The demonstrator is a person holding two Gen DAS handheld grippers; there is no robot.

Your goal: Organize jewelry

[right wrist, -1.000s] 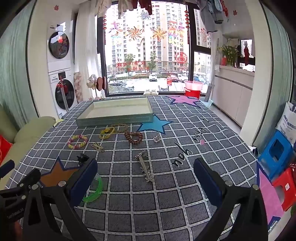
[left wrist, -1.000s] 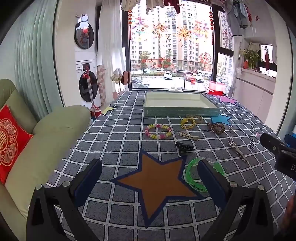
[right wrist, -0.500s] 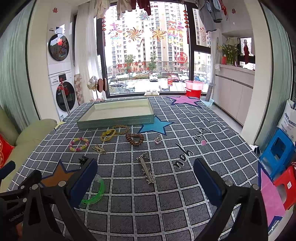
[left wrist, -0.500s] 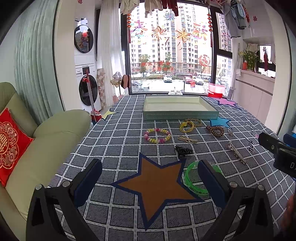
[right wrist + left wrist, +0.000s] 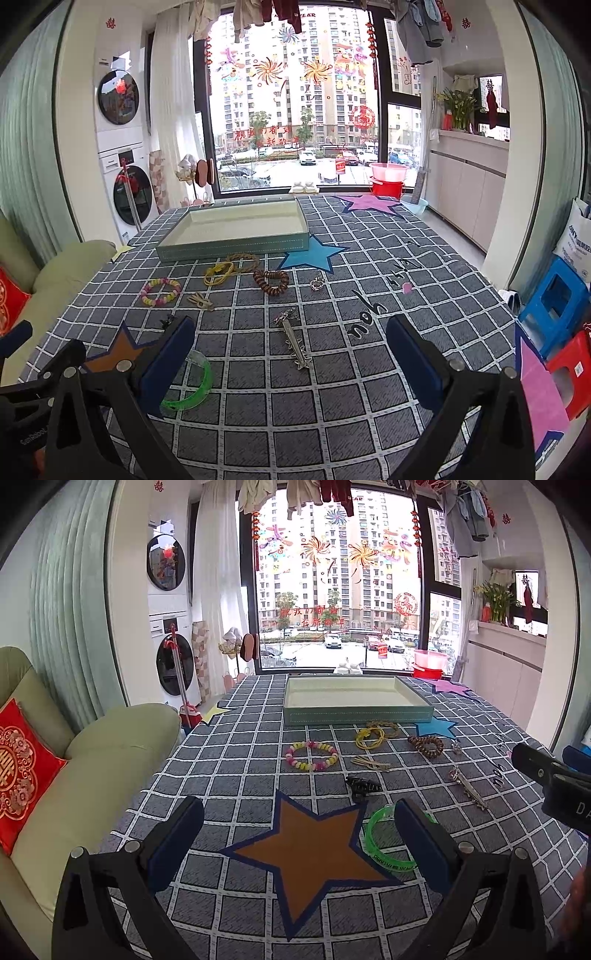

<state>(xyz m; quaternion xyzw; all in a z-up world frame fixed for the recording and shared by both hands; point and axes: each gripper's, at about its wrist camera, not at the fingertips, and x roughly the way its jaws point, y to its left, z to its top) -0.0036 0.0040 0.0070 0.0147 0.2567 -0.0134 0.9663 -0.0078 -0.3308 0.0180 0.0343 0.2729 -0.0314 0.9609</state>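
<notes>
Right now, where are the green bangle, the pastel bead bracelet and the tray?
green bangle (image 5: 380, 853): left wrist view, on its near rim.
pastel bead bracelet (image 5: 295, 762): left wrist view, on its left beads.
tray (image 5: 232, 248): right wrist view, on its front wall.

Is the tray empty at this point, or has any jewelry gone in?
Empty as far as visible: the tray shows only its pale floor, though its near wall hides a strip. The bracelets lie outside on the cloth.
</notes>
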